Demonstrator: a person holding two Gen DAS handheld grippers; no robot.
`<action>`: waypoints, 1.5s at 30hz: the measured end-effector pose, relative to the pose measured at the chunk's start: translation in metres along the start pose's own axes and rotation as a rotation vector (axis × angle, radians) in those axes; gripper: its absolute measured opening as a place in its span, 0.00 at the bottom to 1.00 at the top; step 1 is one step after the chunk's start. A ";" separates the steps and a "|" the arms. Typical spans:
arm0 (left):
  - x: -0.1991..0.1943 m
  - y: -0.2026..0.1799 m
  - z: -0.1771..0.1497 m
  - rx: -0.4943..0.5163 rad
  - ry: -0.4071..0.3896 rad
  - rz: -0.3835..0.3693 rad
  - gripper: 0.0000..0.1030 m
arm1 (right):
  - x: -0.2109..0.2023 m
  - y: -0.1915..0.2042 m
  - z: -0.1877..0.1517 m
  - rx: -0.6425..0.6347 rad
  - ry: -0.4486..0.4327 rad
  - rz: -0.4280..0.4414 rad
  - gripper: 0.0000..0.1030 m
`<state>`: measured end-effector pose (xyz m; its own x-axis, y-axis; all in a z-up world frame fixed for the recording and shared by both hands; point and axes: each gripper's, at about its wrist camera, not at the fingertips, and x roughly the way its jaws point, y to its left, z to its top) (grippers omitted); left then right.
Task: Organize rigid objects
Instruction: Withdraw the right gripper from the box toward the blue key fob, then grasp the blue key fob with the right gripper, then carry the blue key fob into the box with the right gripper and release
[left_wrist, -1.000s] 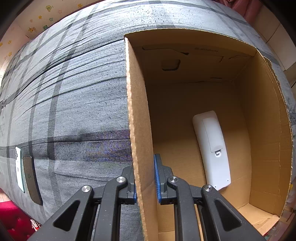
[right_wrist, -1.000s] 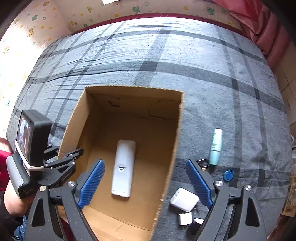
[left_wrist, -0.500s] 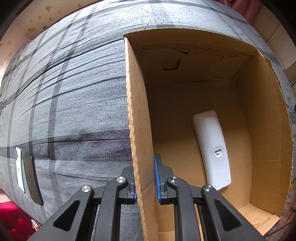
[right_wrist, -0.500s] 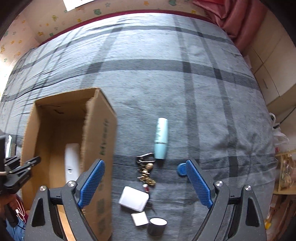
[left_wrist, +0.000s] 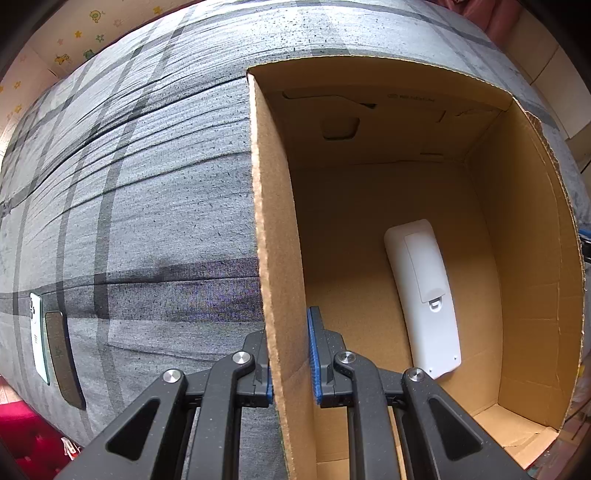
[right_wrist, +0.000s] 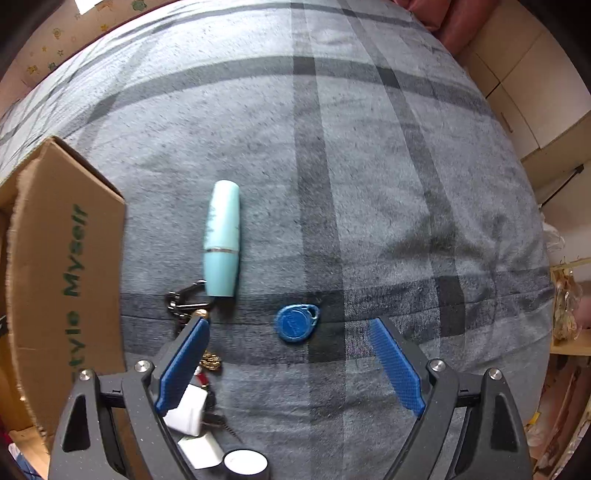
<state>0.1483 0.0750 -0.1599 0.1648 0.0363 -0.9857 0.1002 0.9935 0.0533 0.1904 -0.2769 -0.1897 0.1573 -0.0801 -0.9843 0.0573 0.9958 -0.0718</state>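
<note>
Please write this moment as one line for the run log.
left gripper: shut on cardboard box wall | right gripper: open above blue key fob | white remote: in box

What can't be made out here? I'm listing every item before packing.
- Left wrist view: the remote lies back up in the box, buttons hidden.
- Right wrist view: the white adapter and keys are partly behind the right claw.
- The round cap is cut off by the bottom edge.
</note>
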 end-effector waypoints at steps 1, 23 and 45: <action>0.000 0.000 0.001 0.002 0.000 0.001 0.14 | 0.005 -0.003 0.000 0.011 0.007 0.003 0.89; -0.001 -0.001 0.002 -0.004 0.001 0.001 0.14 | 0.054 -0.018 0.014 0.035 0.054 0.009 0.54; -0.004 -0.002 0.002 -0.002 -0.005 0.005 0.14 | -0.012 0.007 0.009 0.024 0.005 0.019 0.32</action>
<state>0.1494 0.0728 -0.1562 0.1705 0.0405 -0.9845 0.0973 0.9936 0.0577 0.1974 -0.2697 -0.1770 0.1537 -0.0609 -0.9862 0.0783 0.9957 -0.0493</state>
